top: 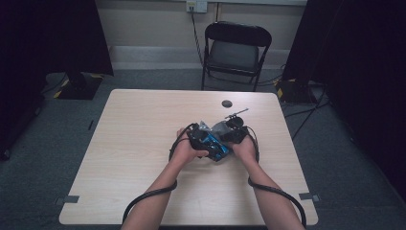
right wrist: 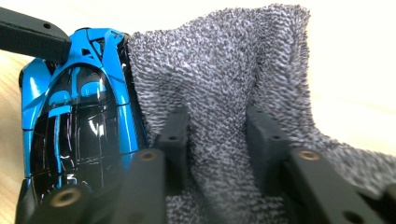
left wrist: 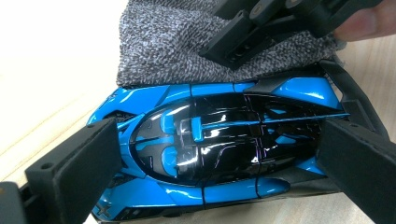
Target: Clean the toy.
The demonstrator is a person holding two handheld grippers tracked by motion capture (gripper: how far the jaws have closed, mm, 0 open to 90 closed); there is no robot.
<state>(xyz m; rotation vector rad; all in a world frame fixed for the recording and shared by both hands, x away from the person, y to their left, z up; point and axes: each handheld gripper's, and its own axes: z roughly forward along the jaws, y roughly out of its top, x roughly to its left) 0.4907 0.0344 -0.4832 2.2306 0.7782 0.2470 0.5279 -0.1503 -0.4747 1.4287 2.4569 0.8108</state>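
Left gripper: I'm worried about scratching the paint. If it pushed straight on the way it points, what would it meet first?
Probably the blue toy car, already between the left gripper fingers; the grey cloth lies beyond it.

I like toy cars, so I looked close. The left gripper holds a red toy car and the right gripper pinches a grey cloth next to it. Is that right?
Not quite: the toy car is blue and black, not red, as the left gripper view shows. The left gripper does hold it, and the right gripper does pinch the grey cloth.
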